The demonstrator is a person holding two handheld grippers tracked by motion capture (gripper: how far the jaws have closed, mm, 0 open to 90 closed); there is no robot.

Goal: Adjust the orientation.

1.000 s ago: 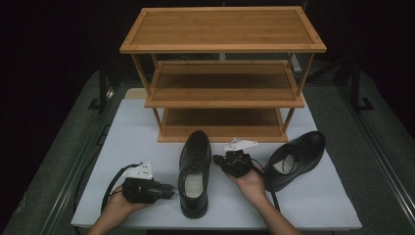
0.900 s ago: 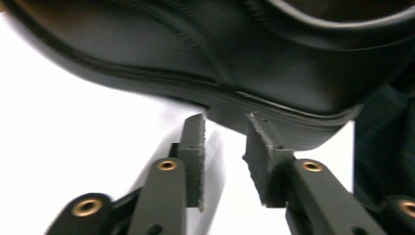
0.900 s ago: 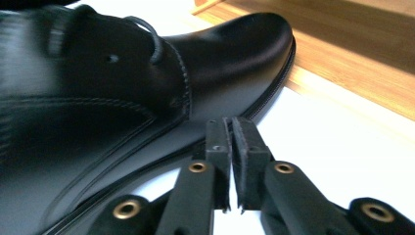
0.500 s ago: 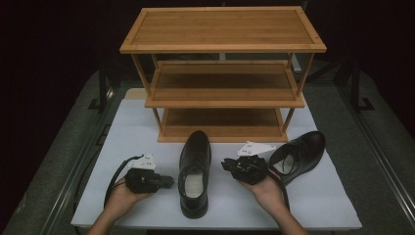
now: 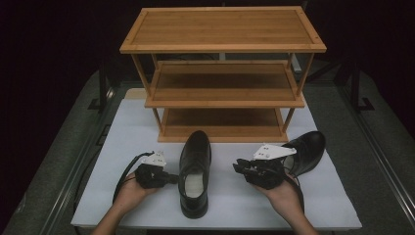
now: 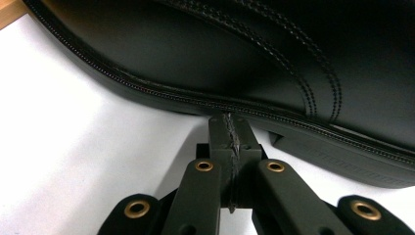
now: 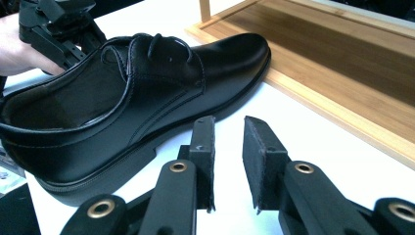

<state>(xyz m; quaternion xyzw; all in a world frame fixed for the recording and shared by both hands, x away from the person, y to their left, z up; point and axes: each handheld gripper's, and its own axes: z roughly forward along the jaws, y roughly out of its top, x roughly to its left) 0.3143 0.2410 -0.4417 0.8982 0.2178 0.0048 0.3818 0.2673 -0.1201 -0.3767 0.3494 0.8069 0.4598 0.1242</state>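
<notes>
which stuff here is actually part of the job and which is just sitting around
In the job:
- middle shoe, flanked by both grippers
- left gripper, jaws shut, tips at the shoe's sole edge
- right gripper, jaws apart, nothing between them

Standing by:
- second shoe, behind the right hand
- wooden rack, shelves bare
- white mat

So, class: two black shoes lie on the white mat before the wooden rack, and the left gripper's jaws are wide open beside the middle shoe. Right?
Not quite. The left gripper is shut, with nothing between its jaws, as the left gripper view shows. The middle shoe, the other shoe, the mat and the rack are as stated.
</notes>
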